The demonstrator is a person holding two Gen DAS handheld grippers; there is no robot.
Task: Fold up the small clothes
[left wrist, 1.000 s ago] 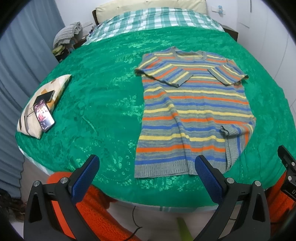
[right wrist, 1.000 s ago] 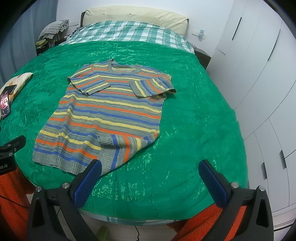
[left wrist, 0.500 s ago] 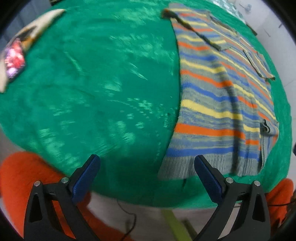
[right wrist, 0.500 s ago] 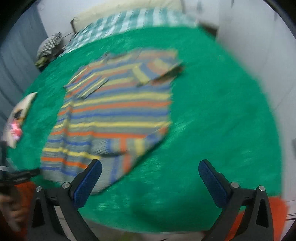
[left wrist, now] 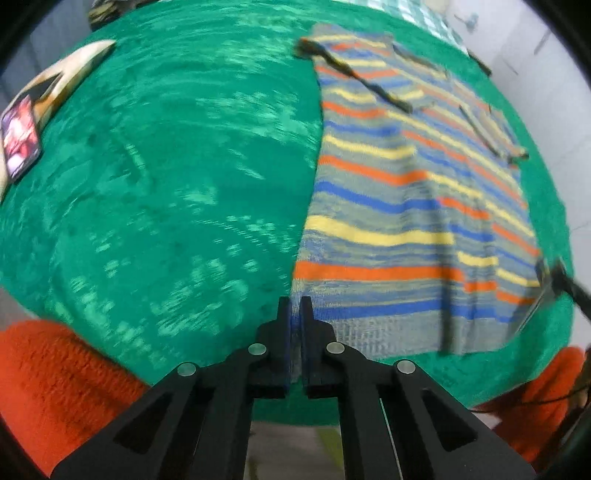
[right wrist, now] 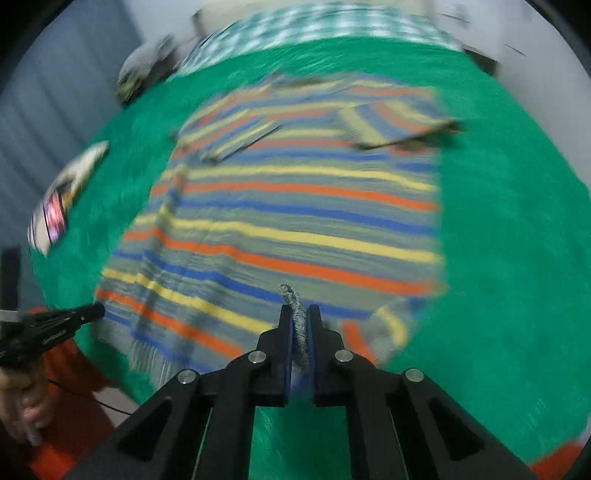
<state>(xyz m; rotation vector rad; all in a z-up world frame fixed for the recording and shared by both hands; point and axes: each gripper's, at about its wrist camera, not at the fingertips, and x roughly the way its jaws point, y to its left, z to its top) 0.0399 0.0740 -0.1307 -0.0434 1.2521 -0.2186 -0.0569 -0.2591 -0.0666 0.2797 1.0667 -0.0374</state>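
A striped sweater [left wrist: 406, 206] in grey, blue, yellow and orange lies flat on the green bedspread [left wrist: 166, 166], both sleeves folded in across the chest. My left gripper [left wrist: 294, 314] is shut on the sweater's near left hem corner. My right gripper [right wrist: 300, 321] is shut on a bunched grey piece of the sweater's [right wrist: 295, 206] near right hem. The left gripper [right wrist: 74, 317] also shows at the left of the right wrist view. Both views are motion-blurred.
A cushion [left wrist: 62, 81] with a lit phone [left wrist: 18, 140] on it lies at the bedspread's left edge. A checked blanket [right wrist: 314, 22] and pillow lie at the bed head. Orange knit fabric [left wrist: 55, 387] hangs below the near edge. White wardrobe doors stand at the right.
Both grippers moved down to the sweater's near hem and went from wide open to shut on its two corners. The right hem is bunched up between the right fingers.
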